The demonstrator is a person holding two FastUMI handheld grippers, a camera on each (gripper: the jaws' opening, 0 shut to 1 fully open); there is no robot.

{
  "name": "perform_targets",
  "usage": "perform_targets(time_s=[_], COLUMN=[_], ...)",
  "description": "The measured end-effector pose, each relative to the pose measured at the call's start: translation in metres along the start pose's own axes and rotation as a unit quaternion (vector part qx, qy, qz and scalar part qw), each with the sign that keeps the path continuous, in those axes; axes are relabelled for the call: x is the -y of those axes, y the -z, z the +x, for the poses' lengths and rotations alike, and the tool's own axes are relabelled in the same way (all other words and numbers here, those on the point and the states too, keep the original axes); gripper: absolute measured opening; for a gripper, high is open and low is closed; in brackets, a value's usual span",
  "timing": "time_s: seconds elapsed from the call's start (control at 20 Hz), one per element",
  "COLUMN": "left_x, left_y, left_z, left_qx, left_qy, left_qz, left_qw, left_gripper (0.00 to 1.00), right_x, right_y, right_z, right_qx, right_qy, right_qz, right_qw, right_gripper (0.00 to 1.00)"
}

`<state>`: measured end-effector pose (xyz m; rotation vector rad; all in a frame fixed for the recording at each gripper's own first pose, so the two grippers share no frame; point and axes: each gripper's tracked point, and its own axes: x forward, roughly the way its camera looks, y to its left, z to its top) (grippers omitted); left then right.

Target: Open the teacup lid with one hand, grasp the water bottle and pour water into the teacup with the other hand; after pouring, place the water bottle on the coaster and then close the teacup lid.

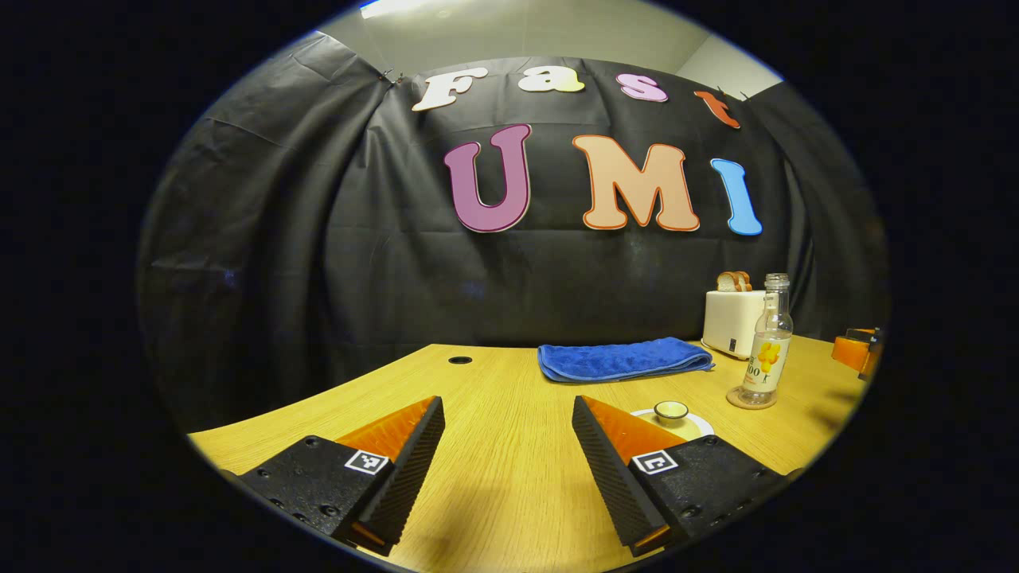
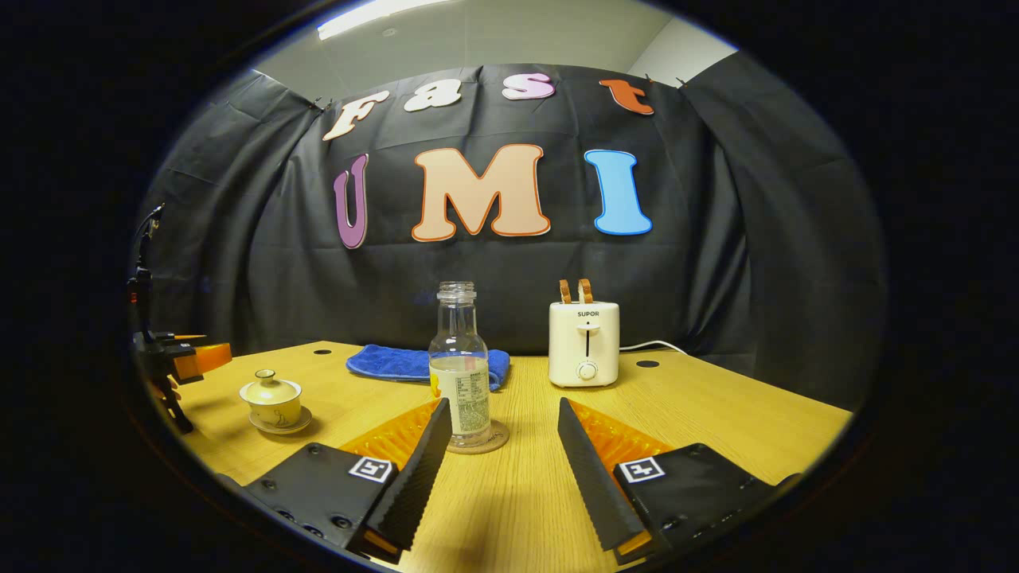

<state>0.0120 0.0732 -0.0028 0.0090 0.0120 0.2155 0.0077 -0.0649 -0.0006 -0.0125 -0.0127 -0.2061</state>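
Left gripper view: we see the left gripper (image 1: pixel 508 430) low over the wooden table (image 1: pixel 493 477), jaws spread wide, nothing between them.
Blue towel (image 1: pixel 625 359): it lies folded at the far side of the table, beyond the gap of the jaws and a little to the right.
Teacup (image 1: pixel 671 411): we see its lid knob and saucer just behind the right finger, which hides the rest of it; it is not between the fingers.
Water bottle (image 1: pixel 769 344): it stands upright, without cap, on a round coaster (image 1: pixel 751 399), well to the right of the left gripper.
Toaster (image 1: pixel 731 321): it is behind the bottle, with bread slices in it.

Right gripper view: at the left edge we see the other gripper, near the teacup (image 2: pixel 271 399); we cannot tell its jaws from here.
Teacup in this view: the lid is on, the cup stands on its saucer, well left of the right gripper (image 2: pixel 501 422).
Water bottle (image 2: pixel 461 366): it stands on the coaster (image 2: pixel 495 440), ahead of the open jaws, just beside the left fingertip; we cannot tell if they touch.
Right gripper: jaws wide apart, holding nothing.
Toaster (image 2: pixel 584 343): it is farther back, to the right of the bottle.
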Motion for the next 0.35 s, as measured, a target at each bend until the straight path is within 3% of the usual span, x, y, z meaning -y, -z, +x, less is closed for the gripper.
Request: perform_targets(time_s=[0.35], left_x=[0.0002], left_y=[0.0002], left_z=[0.0003], left_qx=[0.0], left_qy=[0.0], left_qz=[0.0], left_qw=[1.0], left_gripper=[0.95], right_x=[-0.0001], right_y=[-0.0002], right_z=[-0.0004], right_qx=[0.0], right_qy=[0.0], right_qz=[0.0], right_qw=[1.0], right_gripper=[0.84])
